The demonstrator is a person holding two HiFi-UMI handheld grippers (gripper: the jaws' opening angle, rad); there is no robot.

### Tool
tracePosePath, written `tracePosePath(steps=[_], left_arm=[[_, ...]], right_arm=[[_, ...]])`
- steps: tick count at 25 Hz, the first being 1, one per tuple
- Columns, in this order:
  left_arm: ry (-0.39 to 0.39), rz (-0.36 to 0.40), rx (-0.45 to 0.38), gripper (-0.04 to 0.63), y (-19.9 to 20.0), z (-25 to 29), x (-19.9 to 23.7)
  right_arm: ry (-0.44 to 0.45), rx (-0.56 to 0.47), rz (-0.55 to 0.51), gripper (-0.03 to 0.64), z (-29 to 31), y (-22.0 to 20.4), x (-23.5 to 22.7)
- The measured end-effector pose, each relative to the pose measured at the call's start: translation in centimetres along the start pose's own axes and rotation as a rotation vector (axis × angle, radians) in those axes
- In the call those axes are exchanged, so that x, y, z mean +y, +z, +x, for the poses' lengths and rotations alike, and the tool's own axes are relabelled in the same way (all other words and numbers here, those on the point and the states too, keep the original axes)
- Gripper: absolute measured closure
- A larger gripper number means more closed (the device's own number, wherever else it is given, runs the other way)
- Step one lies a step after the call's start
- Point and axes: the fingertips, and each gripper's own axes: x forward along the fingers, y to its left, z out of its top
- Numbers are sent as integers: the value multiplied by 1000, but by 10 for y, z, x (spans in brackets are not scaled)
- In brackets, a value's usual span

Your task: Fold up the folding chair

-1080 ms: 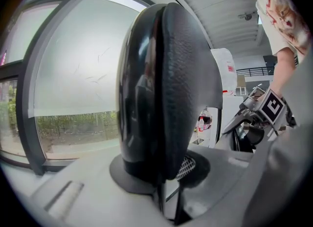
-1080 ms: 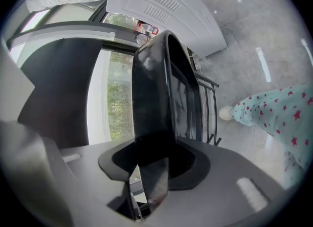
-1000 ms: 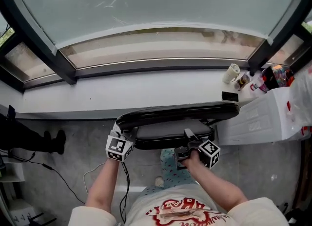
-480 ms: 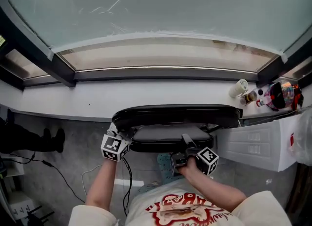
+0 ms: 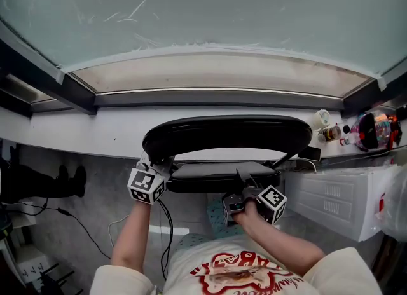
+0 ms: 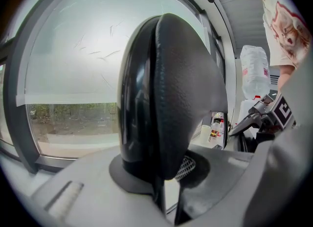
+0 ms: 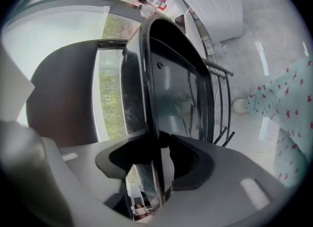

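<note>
The black folding chair stands below the windowsill, its curved backrest arching over the seat. My left gripper is shut on the backrest's left end; in the left gripper view the padded backrest fills the space between its jaws, where the left gripper clamps it. My right gripper holds the seat's front edge. In the right gripper view the thin rim of the seat runs between the pads of the right gripper, whose jaws have just been opening a little, with the rim still touching them.
A white windowsill runs under the big frosted window. Bottles and a cup stand at its right end, above a white cabinet. A cable trails on the grey floor at left. My patterned trouser leg is close behind the chair.
The chair has come back from the sill with both grippers on it. The backrest now arches higher over the seat, and a gap shows between them.
</note>
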Motion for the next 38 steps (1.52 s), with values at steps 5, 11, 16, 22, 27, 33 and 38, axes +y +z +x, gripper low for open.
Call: tracePosePath(steps=[5, 11, 16, 22, 27, 33, 38], left_arm=[[-16, 27, -2, 523, 11, 24, 7], [-37, 17, 13, 523, 9, 34, 15], [-27, 5, 54, 522, -3, 33, 22], [-109, -3, 61, 350, 4, 32, 14], [-123, 3, 80, 315, 3, 27, 11], [-43, -55, 77, 293, -6, -8, 29], [99, -128, -14, 293, -9, -40, 30]], right_arm=[[22, -19, 49, 370, 15, 10, 14], [38, 3, 24, 366, 22, 7, 15], [44, 54, -12, 345, 29, 3, 14], [52, 114, -94, 348, 30, -1, 15], [69, 130, -137, 340, 28, -6, 20], [81, 155, -287, 291, 21, -9, 28], [82, 144, -279, 267, 14, -14, 23]])
